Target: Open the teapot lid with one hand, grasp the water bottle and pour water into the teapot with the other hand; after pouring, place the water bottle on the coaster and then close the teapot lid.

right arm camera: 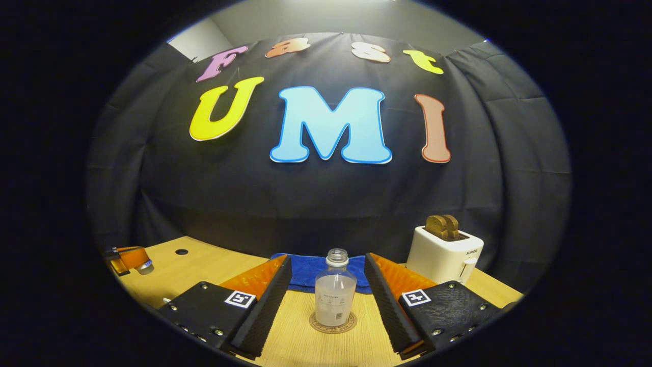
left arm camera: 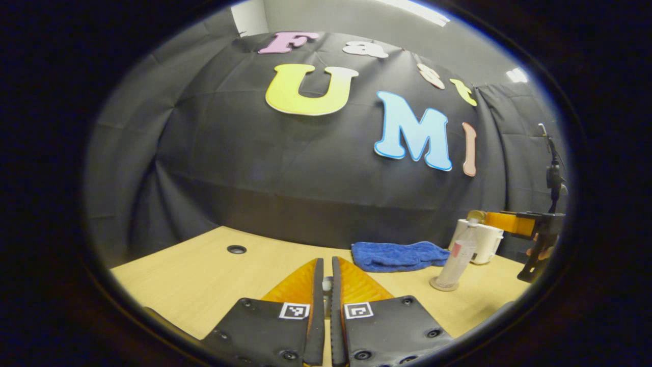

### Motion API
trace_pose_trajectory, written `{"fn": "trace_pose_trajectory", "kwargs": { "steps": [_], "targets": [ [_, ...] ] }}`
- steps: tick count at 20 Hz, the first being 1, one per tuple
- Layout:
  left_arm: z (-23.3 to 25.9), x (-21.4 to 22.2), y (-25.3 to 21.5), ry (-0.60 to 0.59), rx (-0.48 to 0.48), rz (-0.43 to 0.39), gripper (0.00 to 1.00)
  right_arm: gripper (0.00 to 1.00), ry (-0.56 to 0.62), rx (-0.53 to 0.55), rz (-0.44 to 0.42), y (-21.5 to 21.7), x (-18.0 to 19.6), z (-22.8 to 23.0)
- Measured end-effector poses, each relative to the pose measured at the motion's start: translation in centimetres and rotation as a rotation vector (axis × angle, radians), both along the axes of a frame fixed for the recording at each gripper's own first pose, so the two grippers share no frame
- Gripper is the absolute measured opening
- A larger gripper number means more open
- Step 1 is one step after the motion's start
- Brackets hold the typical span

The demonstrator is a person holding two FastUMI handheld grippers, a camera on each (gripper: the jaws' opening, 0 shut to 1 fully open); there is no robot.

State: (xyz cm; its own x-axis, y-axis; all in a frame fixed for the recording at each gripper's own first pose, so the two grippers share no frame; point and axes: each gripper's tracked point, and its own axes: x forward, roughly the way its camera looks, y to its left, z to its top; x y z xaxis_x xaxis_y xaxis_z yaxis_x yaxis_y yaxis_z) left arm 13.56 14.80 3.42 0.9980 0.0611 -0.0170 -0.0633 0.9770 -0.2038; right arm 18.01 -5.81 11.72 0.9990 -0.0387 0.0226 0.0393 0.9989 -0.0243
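The clear plastic water bottle [right arm camera: 335, 294] stands upright on the round brown coaster [right arm camera: 333, 324] on the wooden desk [right arm camera: 300, 341], between the right gripper [right arm camera: 328, 285]'s wide fingers. The left gripper [left arm camera: 326, 283]'s fingers pinch something small and pale, seemingly the lid knob. Closing the teapot looks next; the teapot's place I cannot tell.

A blue towel [right arm camera: 326, 275] is lying crumpled toward the back of the light wooden surface [right arm camera: 214, 265], close to the black cloth wall. Just to its right, a white toaster [right arm camera: 444, 257] is standing upright, with two brown slices of bread [right arm camera: 442, 227] poking up out of its slots. Over in the left gripper view, a round cable hole [left arm camera: 236, 249] is showing dark in the surface [left arm camera: 204, 275], well apart from the towel [left arm camera: 397, 256] and the toaster [left arm camera: 484, 242].
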Motion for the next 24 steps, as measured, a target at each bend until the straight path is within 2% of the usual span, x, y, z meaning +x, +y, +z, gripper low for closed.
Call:
{"fn": "trace_pose_trajectory", "kwargs": {
  "steps": [7, 11, 16, 19, 24],
  "targets": [
    [-0.2, 0.0, -3.9, 0.008, 0.014, -0.077, 0.12, 0.89, -0.012, -0.138, -0.094, 0.4, -7.1, -3.9],
    [-1.8, 0.4, -6.5, 0.040, 0.051, -0.108, 0.12, 0.89, -0.012, -0.175, -0.073, 1.9, -9.1, -6.1],
    [-3.3, 1.0, -8.3, 0.078, 0.064, -0.127, 0.12, 0.89, 0.021, -0.153, -0.021, 3.6, -9.9, -8.0],
    [-3.9, 1.6, -9.0, 0.093, 0.082, -0.127, 0.11, 0.89, 0.026, -0.112, -0.012, 3.2, -10.1, -8.4],
    [-4.7, 2.6, -10.0, 0.107, 0.177, -0.112, 0.12, 0.89, 0.014, -0.023, -0.006, 2.5, -10.3, -8.1]
  ]
}}
